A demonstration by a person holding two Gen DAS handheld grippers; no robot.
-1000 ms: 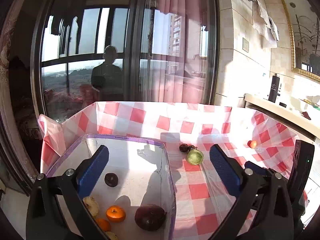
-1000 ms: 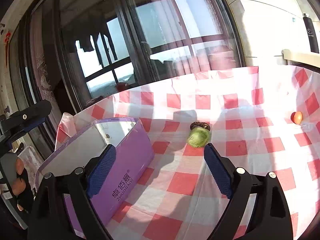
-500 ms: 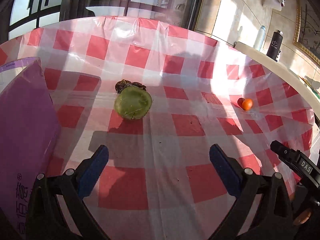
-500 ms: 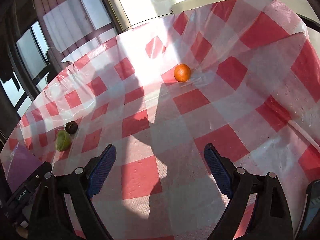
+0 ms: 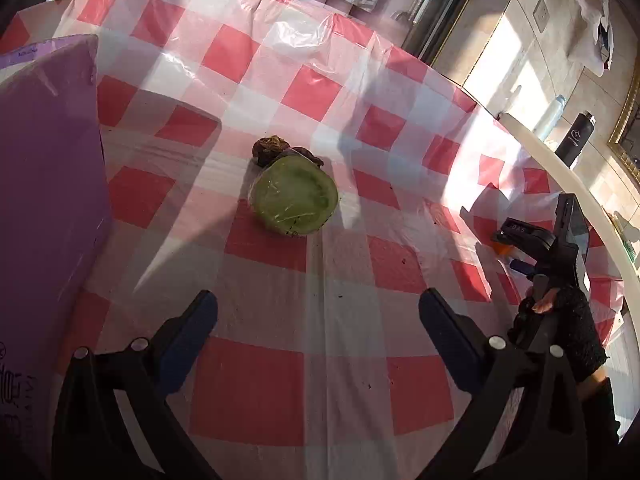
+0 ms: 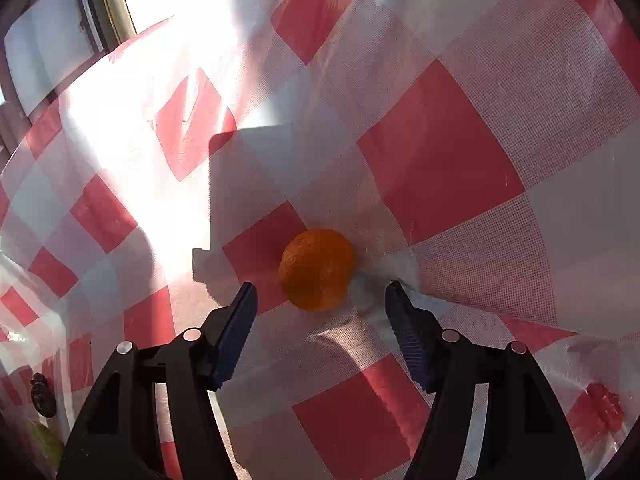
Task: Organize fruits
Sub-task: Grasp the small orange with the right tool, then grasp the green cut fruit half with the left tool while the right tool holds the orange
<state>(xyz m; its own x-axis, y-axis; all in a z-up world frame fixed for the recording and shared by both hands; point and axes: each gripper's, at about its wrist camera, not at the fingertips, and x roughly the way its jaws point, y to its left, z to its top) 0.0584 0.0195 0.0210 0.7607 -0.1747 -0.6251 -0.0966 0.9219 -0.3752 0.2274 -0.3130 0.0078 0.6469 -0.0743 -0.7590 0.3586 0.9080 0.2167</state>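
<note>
A cut green fruit half wrapped in film (image 5: 294,196) lies on the red-and-white checked tablecloth (image 5: 320,380), touching a dark brown fruit (image 5: 271,148) behind it. My left gripper (image 5: 318,312) is open and empty, short of the green fruit. A small orange (image 6: 317,269) lies on the cloth in the right wrist view. My right gripper (image 6: 320,300) is open, its fingertips on either side of the orange's near edge, not touching it. The right gripper also shows in the left wrist view (image 5: 532,240), hiding most of the orange.
The purple storage box (image 5: 44,208) stands at the left, its wall close to my left gripper. A white ledge (image 5: 560,168) with a black bottle (image 5: 576,138) and a clear bottle runs along the back right. The dark fruit also shows at the far left (image 6: 42,396).
Both grippers swung away from the box and dropped toward the table. The left one closed in on the green fruit. The right one moved up to the orange and narrowed its opening.
</note>
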